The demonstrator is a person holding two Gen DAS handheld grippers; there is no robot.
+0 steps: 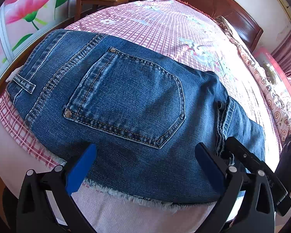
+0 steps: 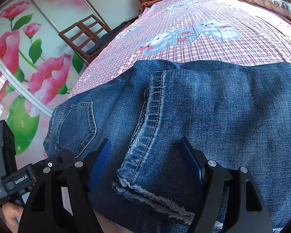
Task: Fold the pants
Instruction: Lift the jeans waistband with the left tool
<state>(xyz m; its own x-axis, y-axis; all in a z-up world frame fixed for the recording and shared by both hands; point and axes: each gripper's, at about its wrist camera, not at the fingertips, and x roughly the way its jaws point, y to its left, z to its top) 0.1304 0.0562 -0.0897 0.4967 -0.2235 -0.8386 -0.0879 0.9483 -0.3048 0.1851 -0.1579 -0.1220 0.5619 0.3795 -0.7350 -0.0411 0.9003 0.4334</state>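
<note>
The folded blue denim pants (image 1: 126, 101) lie on the pink checked bed sheet (image 1: 164, 23), toward 12 o'clock from both grippers' fingers. The left gripper (image 1: 145, 165) and the right gripper (image 2: 147, 161) have their fingers apart over the frayed hem, gripping nothing.

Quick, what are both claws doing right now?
Left claw: open, over the jeans, holding nothing.
Right claw: open, over the jeans, holding nothing.
</note>
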